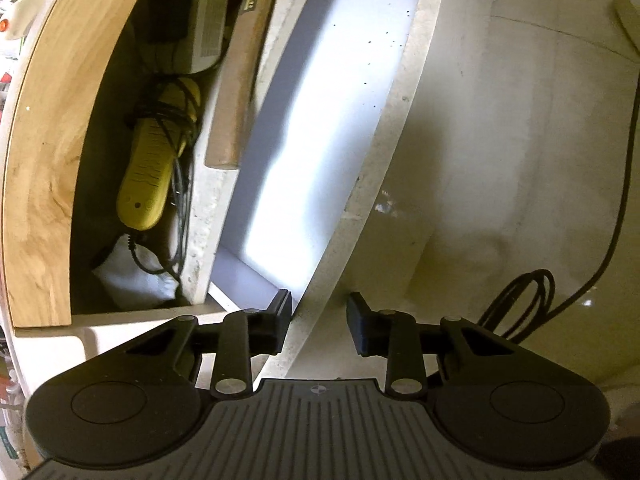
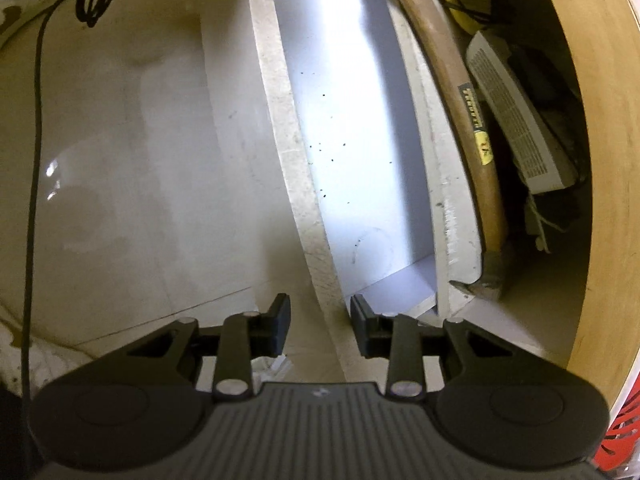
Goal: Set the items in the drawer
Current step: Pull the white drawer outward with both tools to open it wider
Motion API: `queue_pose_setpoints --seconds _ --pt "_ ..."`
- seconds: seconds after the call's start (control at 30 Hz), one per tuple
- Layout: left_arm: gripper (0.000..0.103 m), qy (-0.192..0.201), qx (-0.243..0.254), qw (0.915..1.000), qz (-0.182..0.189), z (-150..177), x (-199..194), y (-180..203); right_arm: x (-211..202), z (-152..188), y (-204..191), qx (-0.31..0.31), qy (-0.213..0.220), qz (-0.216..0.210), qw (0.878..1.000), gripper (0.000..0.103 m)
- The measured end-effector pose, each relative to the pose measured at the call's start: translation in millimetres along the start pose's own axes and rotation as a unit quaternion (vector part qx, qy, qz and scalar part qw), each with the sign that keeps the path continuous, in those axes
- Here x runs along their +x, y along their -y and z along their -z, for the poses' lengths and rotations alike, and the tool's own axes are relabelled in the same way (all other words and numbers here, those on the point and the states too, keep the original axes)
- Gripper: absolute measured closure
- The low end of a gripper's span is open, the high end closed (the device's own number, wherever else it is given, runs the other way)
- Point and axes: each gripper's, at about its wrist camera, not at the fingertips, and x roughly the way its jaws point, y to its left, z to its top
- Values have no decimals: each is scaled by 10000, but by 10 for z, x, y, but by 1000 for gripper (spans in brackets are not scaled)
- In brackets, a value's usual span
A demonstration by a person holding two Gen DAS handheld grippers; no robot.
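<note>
A white drawer stands pulled out, its pale floor bare and brightly lit; it also shows in the right wrist view. My left gripper is open and empty, its jaws on either side of the drawer's front wall. My right gripper is open and empty, also straddling the front wall at the other end. A hammer with a wooden handle lies on the drawer's back edge; the handle and steel head show in the right wrist view.
Behind the drawer a wooden-sided cavity holds a yellow device wrapped in black cable, a white vented box and a white bag. A black cable lies coiled on the pale floor.
</note>
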Motion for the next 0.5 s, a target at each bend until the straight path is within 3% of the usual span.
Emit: queue_pose_setpoints --seconds 0.37,0.5 --pt "75 -130 205 9980 580 52 -136 166 -271 53 -244 -329 -23 -622 9975 68" --pt "76 -194 220 9966 770 62 -155 196 -346 62 -274 -305 -66 -791 9964 74"
